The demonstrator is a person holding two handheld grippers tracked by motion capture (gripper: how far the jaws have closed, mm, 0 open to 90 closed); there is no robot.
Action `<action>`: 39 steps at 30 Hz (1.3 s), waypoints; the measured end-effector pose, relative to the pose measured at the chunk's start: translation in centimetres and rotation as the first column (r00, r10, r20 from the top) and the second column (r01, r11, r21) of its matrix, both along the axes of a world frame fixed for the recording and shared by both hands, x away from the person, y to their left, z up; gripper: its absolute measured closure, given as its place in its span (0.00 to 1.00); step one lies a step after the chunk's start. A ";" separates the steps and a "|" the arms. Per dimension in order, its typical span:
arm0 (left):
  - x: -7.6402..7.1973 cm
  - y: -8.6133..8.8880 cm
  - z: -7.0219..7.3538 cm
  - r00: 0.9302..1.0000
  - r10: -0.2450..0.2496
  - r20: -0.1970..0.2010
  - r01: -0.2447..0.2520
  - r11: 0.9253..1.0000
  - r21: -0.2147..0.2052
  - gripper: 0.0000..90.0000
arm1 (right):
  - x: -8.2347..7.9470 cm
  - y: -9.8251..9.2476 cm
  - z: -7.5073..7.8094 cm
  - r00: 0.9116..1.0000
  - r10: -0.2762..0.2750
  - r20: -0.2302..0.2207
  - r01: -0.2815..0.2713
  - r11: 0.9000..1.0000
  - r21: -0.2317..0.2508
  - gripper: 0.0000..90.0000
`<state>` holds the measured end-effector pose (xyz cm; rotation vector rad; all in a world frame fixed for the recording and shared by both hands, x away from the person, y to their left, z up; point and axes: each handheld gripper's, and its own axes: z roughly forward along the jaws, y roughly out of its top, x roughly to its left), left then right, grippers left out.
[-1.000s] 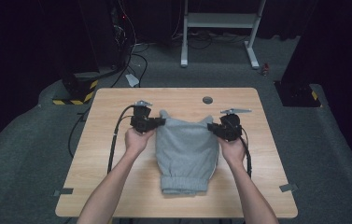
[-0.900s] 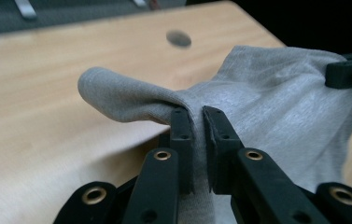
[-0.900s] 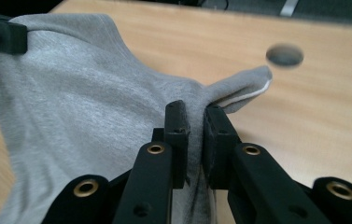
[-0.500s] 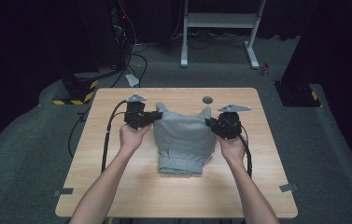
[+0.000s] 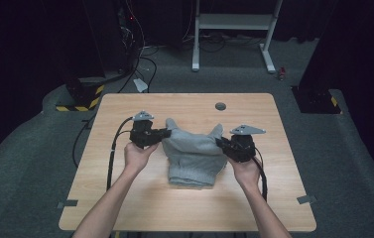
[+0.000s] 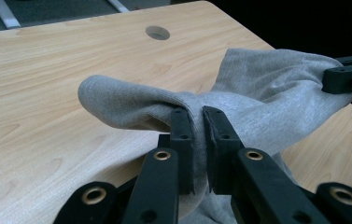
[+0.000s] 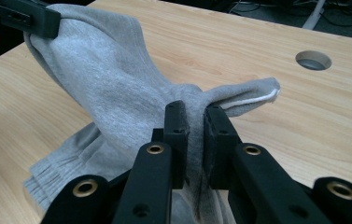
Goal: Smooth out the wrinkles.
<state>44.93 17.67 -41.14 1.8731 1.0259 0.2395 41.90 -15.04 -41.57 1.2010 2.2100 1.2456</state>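
A grey knit garment (image 5: 192,157) lies folded on the wooden table (image 5: 125,208), its far edge lifted off the top. My left gripper (image 5: 164,133) is shut on that edge's left corner, and the cloth bunches between its pads (image 6: 182,140). My right gripper (image 5: 220,143) is shut on the right corner. In the right gripper view the grey garment (image 7: 117,88) stretches from my jaws to the other gripper at the upper left. In the left gripper view the grey garment (image 6: 276,93) runs across to the right gripper's jaw at the right edge.
A round cable hole (image 5: 220,106) sits in the table near its far edge. Black cables trail from both grippers over the table's sides. Beyond the table stand a white frame (image 5: 234,25) and dark equipment with a yellow-black striped base (image 5: 78,101).
Both grippers have carried the garment's held edge away from the person toward the far side. The garment has slid with them and its near end now lies farther up the table.
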 end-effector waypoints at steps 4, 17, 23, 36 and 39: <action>-0.6 0.0 -0.2 1.000 -0.011 0.006 0.011 1.000 0.004 0.92 | -0.7 -0.1 -0.4 1.000 0.008 0.004 -0.008 1.000 0.005 0.90; -2.4 0.2 -1.0 0.999 -0.044 0.012 0.044 0.999 0.008 0.92 | -2.6 -0.4 -1.8 1.000 0.026 0.000 -0.026 1.000 0.009 0.90; -3.1 0.5 -1.4 0.999 -0.049 0.010 0.049 0.999 -0.002 0.92 | -3.2 -0.5 -2.3 0.999 0.034 -0.001 -0.034 0.999 0.015 0.90; -4.1 0.4 -1.8 0.998 -0.062 0.017 0.062 0.998 -0.001 0.92 | -4.3 -0.6 -2.9 0.999 0.044 -0.001 -0.044 0.999 0.000 0.90; -4.3 0.4 -2.0 0.998 -0.065 0.018 0.065 0.998 0.004 0.92 | -4.5 -0.7 -3.1 0.999 0.045 -0.006 -0.045 0.999 0.004 0.90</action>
